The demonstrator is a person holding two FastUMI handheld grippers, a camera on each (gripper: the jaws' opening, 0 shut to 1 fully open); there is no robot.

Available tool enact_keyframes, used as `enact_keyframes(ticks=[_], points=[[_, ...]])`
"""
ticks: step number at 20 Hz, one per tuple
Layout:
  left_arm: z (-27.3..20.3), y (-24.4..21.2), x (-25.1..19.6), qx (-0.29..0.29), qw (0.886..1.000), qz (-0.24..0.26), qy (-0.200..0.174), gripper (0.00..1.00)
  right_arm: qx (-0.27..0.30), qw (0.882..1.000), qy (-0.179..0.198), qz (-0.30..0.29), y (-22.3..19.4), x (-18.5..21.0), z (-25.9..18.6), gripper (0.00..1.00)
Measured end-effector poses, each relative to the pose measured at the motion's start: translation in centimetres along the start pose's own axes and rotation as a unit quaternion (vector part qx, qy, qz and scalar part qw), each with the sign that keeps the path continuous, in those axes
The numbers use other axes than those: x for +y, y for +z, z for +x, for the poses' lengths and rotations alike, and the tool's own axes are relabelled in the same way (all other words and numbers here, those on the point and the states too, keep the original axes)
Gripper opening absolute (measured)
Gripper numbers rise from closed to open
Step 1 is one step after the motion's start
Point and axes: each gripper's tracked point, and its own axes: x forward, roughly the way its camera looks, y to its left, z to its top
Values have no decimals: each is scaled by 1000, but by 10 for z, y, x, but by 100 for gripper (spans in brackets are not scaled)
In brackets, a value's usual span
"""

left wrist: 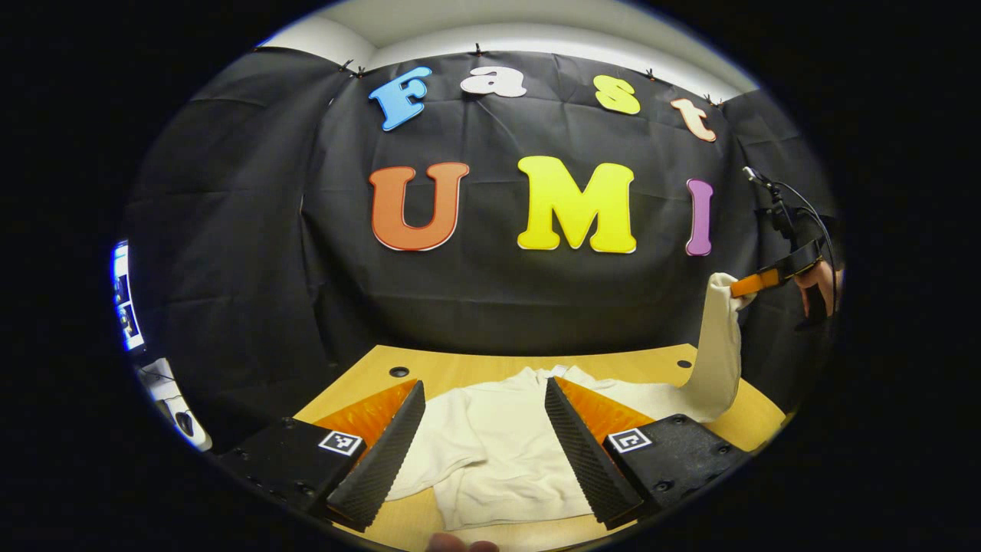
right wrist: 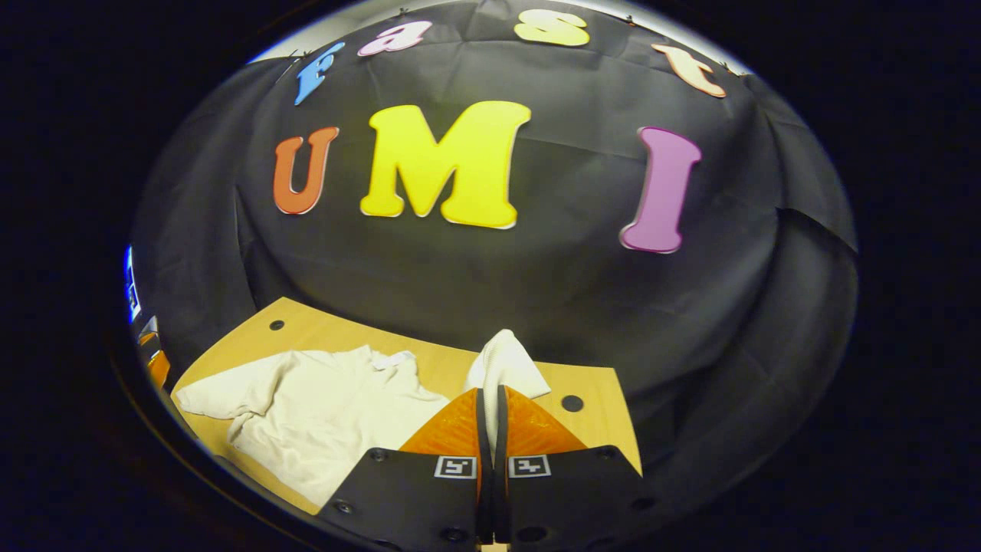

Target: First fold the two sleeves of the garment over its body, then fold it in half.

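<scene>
Cream long-sleeved cotton garment [left wrist: 498, 452] lies spread on the light wooden bench [left wrist: 460, 368]; no fold finished yet. Right hand-held gripper [right wrist: 490, 414] is clenched on one sleeve [right wrist: 502, 360], lifted clear of the bench. Left hand-held gripper [left wrist: 483, 429] hangs released above the body, so other sleeve and half-fold remain.

1. Left gripper view rides low at the near edge of the tabletop [left wrist: 475, 366], looking along its own fingers [left wrist: 383, 460] across the white garment [left wrist: 490, 445] toward the black cloth wall [left wrist: 245, 230].
2. Right gripper view sits higher, tilted down over its fingers [right wrist: 484, 429], facing that same wall.
3. Both take in the tabletop, the garment and the wall; the left gripper view also catches the right gripper [left wrist: 755, 282] far off, up high.
</scene>
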Motion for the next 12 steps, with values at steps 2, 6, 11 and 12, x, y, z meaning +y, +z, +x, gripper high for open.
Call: enact_keyframes(ticks=[2,6,11,12], points=[[-6,1,22,-2,1000,0,19,100,6,1000,28,-10,0,48,23,0],[-16,-17,61,19,998,-14,54,100,32,996,76,-44,-27,145,84,1],[-33,-32,97,40,994,-35,90,100,56,987,128,-84,-69,256,137,1],[-35,-34,103,42,994,-34,95,100,61,985,137,-80,-75,276,144,1]])
